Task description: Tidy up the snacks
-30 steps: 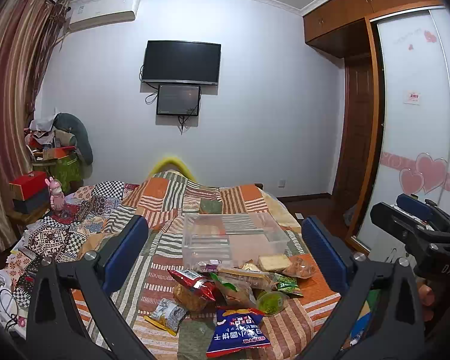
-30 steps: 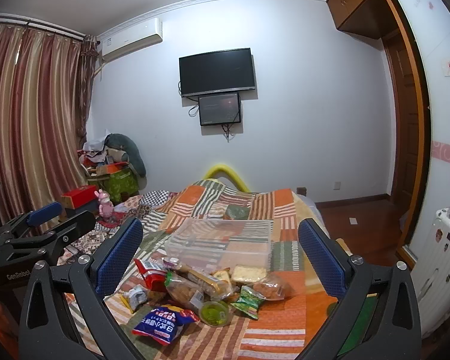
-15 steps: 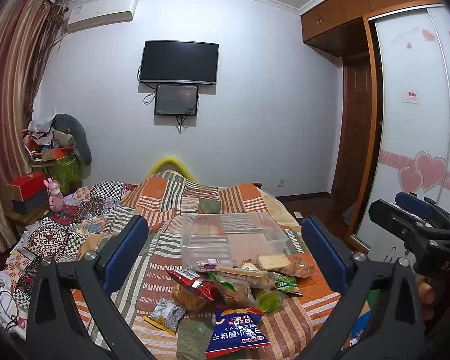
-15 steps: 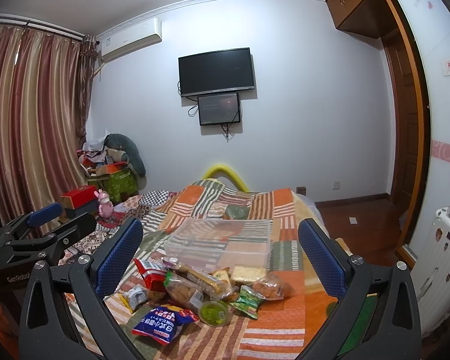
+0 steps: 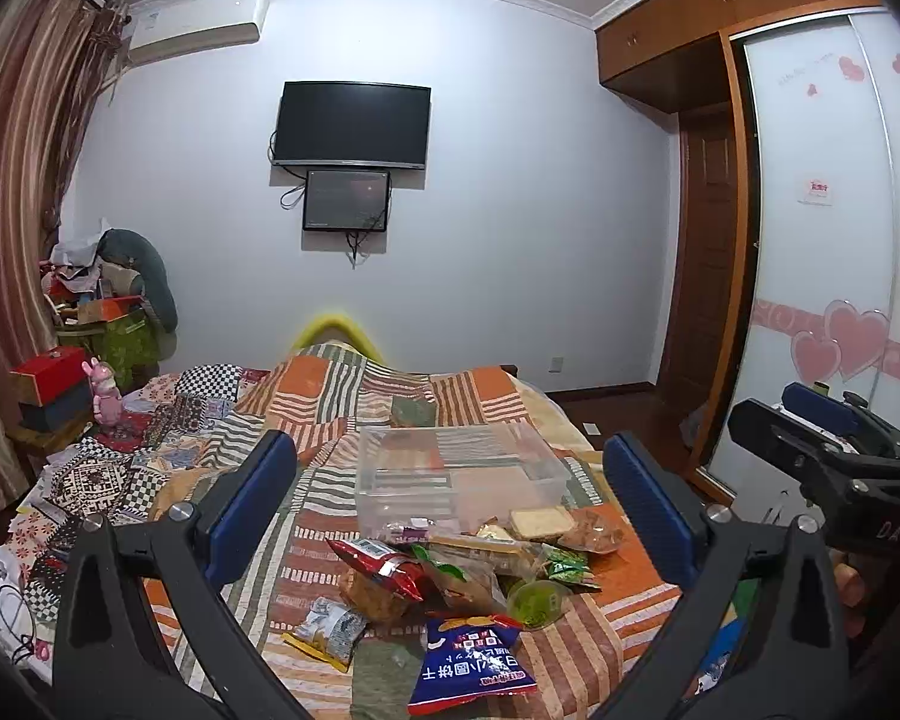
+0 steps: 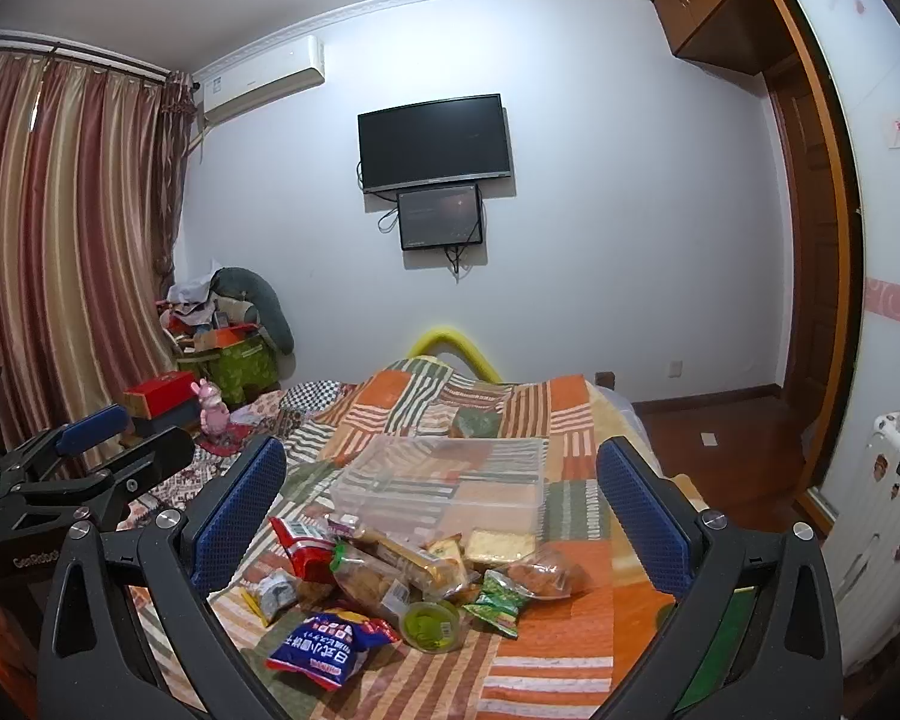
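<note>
The left gripper (image 5: pixel 450 510) is spread wide and holds nothing; its blue pads frame the snack pile from above and behind. The right gripper (image 6: pixel 441 510) is likewise released and empty. Both hover over the near end of the bed (image 5: pixel 342 420), neither touching any item.

The snacks lie ahead of and below both grippers, on the striped patchwork cover. From left to right in the left wrist view:
- a small grey-and-yellow packet (image 5: pixel 328 630), apart from the pile at its left edge;
- a red packet (image 5: pixel 384 564), resting on a clear bag of brown pieces;
- a blue bag with white lettering (image 5: pixel 471 663), nearest the grippers, its long axis running roughly along the line of sight;
- a round green cup (image 5: pixel 537 600), just right of the blue bag;
- a green sachet (image 5: pixel 564 567);
- a wrapped pale cake slice (image 5: pixel 541 522) and a clear bag of brown snacks (image 5: pixel 594 531), beside the bin.

The clear plastic bin (image 5: pixel 456 474) stands just beyond the pile, open-topped and apparently empty.

Judgement: the blue bag is the closest target for either gripper; the grey-and-yellow packet favours the left gripper, the green sachet the right.

Items in the middle of the pile overlap, so their outlines are hard to separate. The lower corners of both views are blocked by gripper frames.
</note>
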